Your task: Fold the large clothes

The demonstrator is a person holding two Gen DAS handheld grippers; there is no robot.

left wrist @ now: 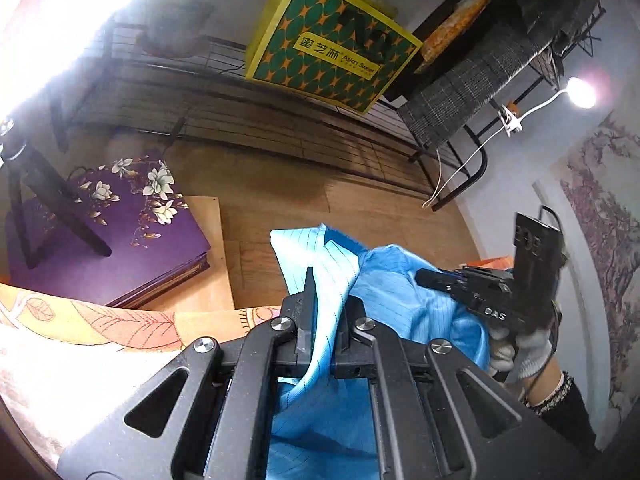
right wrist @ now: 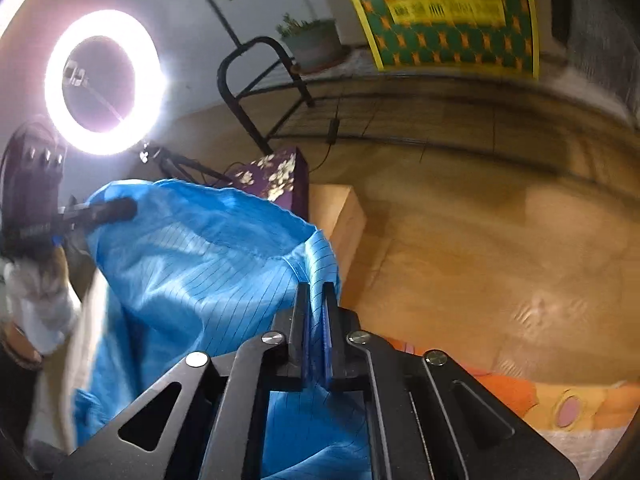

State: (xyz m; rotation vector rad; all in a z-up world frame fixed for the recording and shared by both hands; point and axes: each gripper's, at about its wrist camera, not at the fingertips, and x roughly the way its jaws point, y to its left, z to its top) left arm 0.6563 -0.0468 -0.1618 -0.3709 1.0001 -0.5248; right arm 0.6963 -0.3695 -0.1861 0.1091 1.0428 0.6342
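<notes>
A light blue garment (left wrist: 400, 292) with thin dark stripes hangs bunched between both grippers, lifted off the bed. In the left wrist view, my left gripper (left wrist: 328, 300) is shut on a fold of it, and the cloth hides the right finger. To its right, my right gripper (left wrist: 424, 278) sits against the same cloth, held by a white-gloved hand (left wrist: 516, 352). In the right wrist view, my right gripper (right wrist: 316, 296) is shut on an edge of the blue garment (right wrist: 192, 264). The left gripper (right wrist: 120, 210) grips the cloth at the far left.
An orange leaf-patterned bedcover (left wrist: 100, 320) lies below. Beyond it stand a purple floral box (left wrist: 120, 220) on a wooden board (left wrist: 208, 248), a black wire rack (left wrist: 240, 120), a yellow-green box (left wrist: 332, 40) and a ring light (right wrist: 104, 80). The wooden floor (right wrist: 480, 220) stretches to the right.
</notes>
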